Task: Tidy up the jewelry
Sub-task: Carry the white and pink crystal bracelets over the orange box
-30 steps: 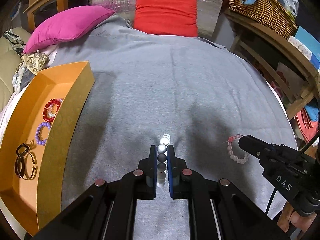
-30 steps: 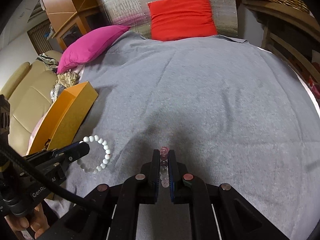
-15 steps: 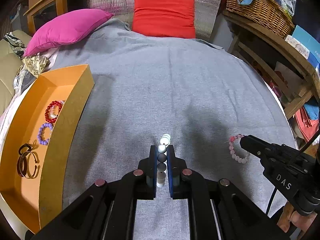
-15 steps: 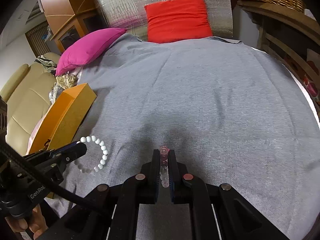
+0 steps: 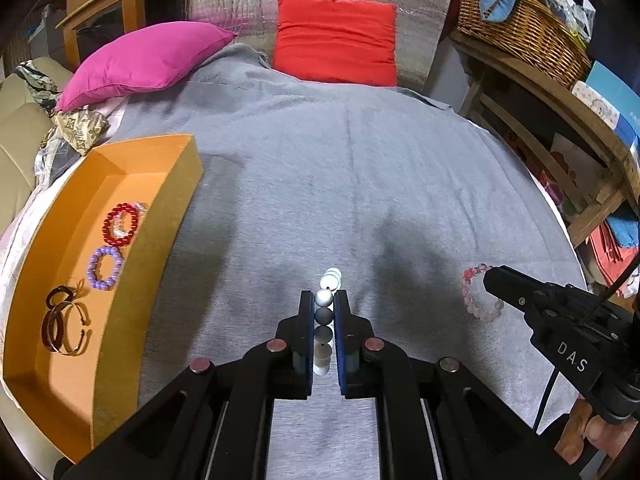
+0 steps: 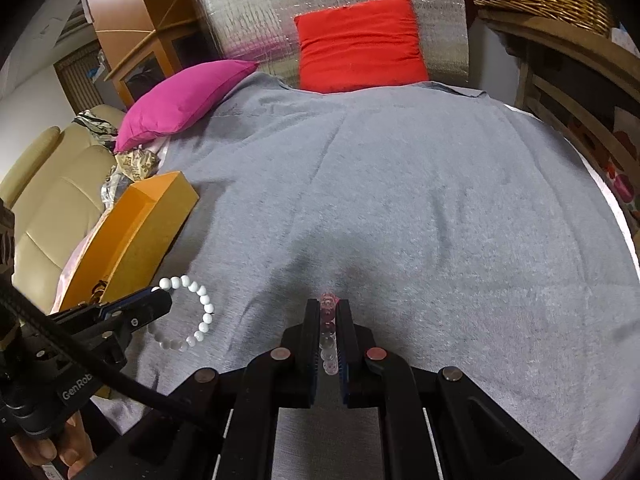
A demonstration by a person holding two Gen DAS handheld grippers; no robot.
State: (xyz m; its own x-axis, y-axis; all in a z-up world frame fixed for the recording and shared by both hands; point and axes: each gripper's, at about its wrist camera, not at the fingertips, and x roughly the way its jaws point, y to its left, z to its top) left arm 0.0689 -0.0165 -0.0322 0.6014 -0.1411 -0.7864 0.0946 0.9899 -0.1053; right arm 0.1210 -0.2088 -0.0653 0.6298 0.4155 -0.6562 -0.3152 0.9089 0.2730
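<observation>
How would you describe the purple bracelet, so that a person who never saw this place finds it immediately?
Look at the orange box on the left edge of the grey blanket. The purple bracelet lies inside it, between a red bracelet and gold bangles. It is the only ring of small lilac beads.
</observation>
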